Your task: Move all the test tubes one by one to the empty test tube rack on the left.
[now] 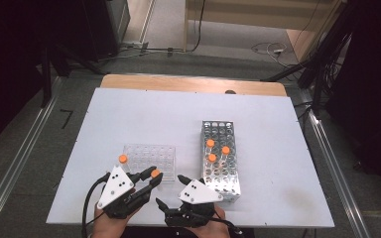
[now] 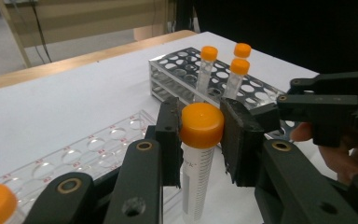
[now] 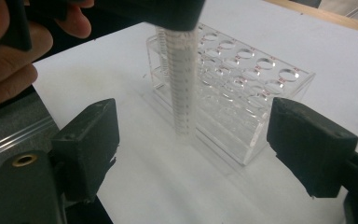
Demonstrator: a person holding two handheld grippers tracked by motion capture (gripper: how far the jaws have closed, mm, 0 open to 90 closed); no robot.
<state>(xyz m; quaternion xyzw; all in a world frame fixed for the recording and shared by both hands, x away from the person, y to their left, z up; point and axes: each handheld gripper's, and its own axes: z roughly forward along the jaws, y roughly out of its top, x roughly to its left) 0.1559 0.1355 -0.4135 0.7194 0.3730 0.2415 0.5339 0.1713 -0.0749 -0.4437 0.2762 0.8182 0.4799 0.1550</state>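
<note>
My left gripper [image 2: 200, 135] was clamped on a tube [image 2: 196, 179], its two black pads pressing either side of the orange cap [image 2: 201, 125]. The tube hung upright from the grip, its clear, marked body dropping below the jaws above the white table [image 1: 144, 114], just in front of the near edge of the clear plastic rack [image 1: 151, 154]. From the right gripper's camera the same tube [image 3: 181, 79] stood just in front of that rack [image 3: 242, 93], its lower end close to the table; I could not tell whether it touched.

My right gripper [image 3: 191, 140] had its jaws spread wide with nothing between the pads, and it sat close beside the left one on my side of the table.

Another orange-capped tube [image 1: 123, 159] stood at the clear rack's near left corner. To the right of the clear rack lay a metal rack [image 1: 220, 158], holding three orange-capped tubes [image 1: 212, 157] upright, close together near its middle.
</note>
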